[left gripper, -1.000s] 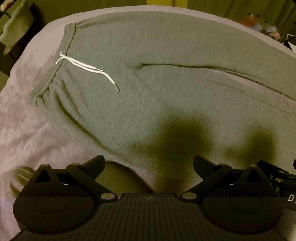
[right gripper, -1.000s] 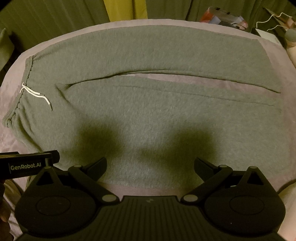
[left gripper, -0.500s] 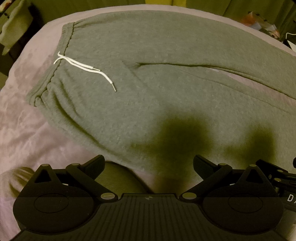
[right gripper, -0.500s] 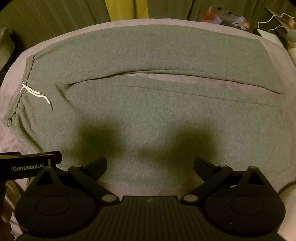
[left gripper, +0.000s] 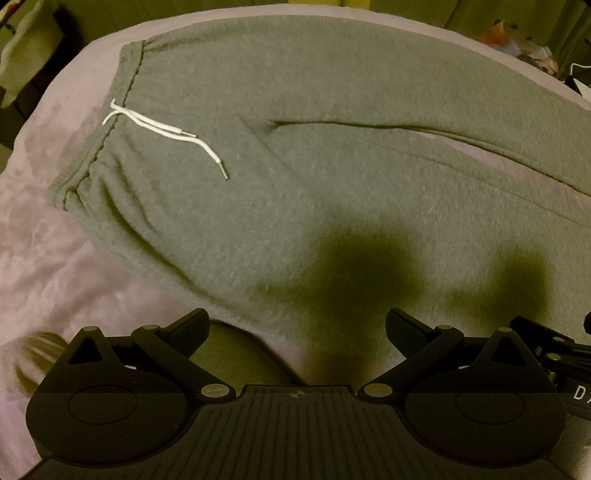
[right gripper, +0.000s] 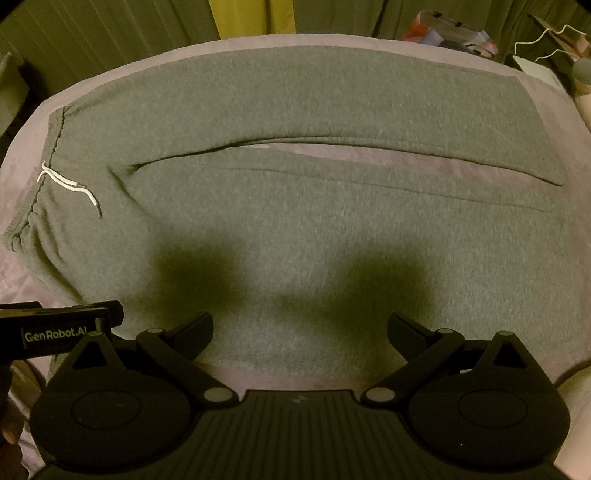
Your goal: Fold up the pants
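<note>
Grey sweatpants (right gripper: 295, 206) lie flat on a pale purple bed sheet (right gripper: 22, 184), waistband at the left, both legs running right. A white drawstring (left gripper: 166, 133) lies on the waist; it also shows in the right wrist view (right gripper: 70, 184). My left gripper (left gripper: 295, 325) is open and empty, held above the near edge of the pants by the hip. My right gripper (right gripper: 301, 328) is open and empty above the near edge of the near leg. The left gripper's body (right gripper: 55, 325) shows at the left of the right wrist view.
Bare sheet (left gripper: 44, 240) lies left of the waistband. Green curtains (right gripper: 110, 29) hang behind the bed. Clutter (right gripper: 454, 33) and a white cable (right gripper: 546, 40) sit at the far right. The bed's near edge is just under both grippers.
Both views shifted slightly: the pants sit a little lower and farther left in the left wrist view. Both grippers stay open and empty.
</note>
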Available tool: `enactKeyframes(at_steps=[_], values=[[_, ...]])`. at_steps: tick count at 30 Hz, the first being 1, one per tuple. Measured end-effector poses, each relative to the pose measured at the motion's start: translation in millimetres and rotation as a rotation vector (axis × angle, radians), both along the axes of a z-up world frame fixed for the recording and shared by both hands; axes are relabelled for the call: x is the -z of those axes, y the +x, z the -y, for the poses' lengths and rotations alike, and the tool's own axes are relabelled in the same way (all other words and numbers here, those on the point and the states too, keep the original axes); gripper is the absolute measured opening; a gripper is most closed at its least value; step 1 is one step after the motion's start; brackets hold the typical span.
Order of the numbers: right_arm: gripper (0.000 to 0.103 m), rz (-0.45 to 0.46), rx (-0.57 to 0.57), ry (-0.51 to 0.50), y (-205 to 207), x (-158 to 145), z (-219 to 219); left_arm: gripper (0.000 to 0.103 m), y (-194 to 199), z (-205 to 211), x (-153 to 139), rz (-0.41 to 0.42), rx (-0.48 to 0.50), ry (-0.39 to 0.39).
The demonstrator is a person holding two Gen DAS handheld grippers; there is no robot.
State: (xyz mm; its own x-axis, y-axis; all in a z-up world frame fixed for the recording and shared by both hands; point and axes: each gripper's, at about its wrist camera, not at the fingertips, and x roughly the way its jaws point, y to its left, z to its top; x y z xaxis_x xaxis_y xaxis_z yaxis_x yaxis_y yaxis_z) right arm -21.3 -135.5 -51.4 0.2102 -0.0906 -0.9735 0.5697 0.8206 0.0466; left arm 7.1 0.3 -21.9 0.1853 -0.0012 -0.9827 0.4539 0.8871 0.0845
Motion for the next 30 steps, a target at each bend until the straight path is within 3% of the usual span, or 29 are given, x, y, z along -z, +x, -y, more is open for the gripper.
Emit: enactKeyframes(at_steps=[30], values=[[0.1, -0.017, 0.005, 0.038, 15, 24, 19, 0.103, 28, 11, 32, -0.057, -0.015, 0.012]])
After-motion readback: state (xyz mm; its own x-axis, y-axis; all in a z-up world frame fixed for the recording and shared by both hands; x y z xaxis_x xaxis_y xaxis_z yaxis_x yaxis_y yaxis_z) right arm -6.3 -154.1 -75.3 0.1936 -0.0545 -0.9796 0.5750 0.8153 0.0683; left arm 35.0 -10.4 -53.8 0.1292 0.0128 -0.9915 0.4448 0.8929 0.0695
